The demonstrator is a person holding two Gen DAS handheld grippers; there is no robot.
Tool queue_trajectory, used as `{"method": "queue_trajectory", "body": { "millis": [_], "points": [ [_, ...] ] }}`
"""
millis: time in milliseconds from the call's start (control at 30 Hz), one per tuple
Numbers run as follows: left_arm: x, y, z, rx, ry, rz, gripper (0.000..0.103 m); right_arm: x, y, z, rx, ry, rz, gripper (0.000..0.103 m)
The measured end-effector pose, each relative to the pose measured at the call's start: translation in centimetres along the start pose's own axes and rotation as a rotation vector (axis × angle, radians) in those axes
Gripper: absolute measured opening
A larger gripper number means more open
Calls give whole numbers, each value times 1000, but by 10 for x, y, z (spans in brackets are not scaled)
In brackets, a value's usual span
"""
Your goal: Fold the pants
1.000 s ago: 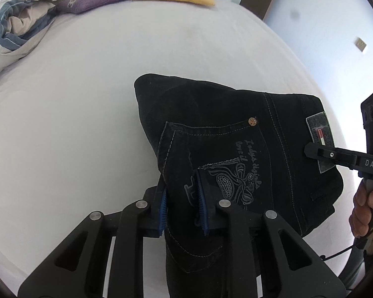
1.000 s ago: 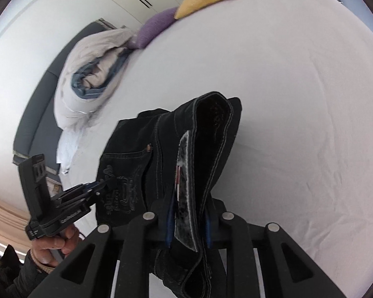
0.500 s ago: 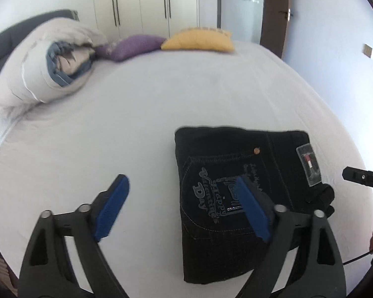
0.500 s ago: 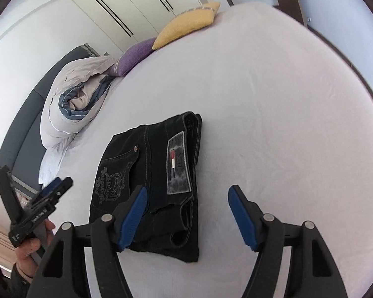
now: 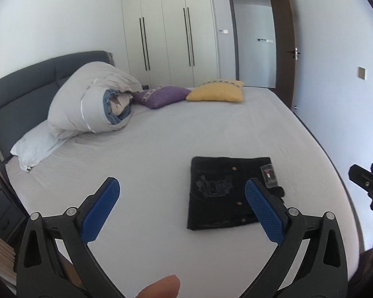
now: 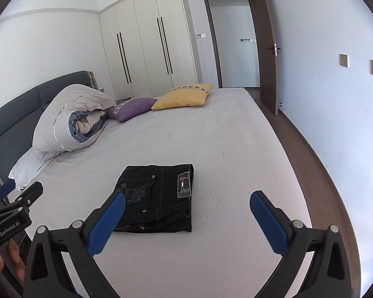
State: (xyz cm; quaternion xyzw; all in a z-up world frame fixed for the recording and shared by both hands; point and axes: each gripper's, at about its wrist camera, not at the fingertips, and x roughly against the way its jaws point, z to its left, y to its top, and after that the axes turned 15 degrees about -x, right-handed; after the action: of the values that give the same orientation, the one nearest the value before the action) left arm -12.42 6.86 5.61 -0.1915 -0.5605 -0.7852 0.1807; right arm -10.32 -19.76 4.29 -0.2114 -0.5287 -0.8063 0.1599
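The black jeans [image 5: 226, 191] lie folded in a flat rectangle on the white bed sheet, back pocket and brand patch facing up; they also show in the right wrist view [image 6: 159, 198]. My left gripper [image 5: 181, 208] is open and empty, held above and back from the jeans. My right gripper [image 6: 187, 219] is open and empty, also held back from them. Each gripper shows at the edge of the other's view: the right one [image 5: 368, 186] and the left one [image 6: 10, 208].
A rolled duvet [image 5: 92, 99] and a white pillow [image 5: 34, 146] lie by the grey headboard [image 5: 20, 89]. A purple cushion [image 5: 161, 95] and a yellow cushion [image 5: 217, 92] lie at the far side. The bed's right edge [image 6: 296, 173] borders brown floor and an open door [image 6: 266, 47].
Both grippers let go of the jeans, opened wide and pulled back and up. The jeans now lie flat and folded on the bed.
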Motion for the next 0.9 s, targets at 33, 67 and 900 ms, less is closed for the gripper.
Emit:
{"method": "queue_trajectory", "body": {
  "millis": [33,67,900],
  "points": [
    [4,-2,-2,16,-26,26,103,7,-2,2,3,-13,12,103],
    [8,-5,-3,32,-45,48,103,13,-5,3,4,-23,25,103],
    [-27,-36,-10,78,-104,223,103,29,-26,23,94,-67,113,103]
  ]
}}
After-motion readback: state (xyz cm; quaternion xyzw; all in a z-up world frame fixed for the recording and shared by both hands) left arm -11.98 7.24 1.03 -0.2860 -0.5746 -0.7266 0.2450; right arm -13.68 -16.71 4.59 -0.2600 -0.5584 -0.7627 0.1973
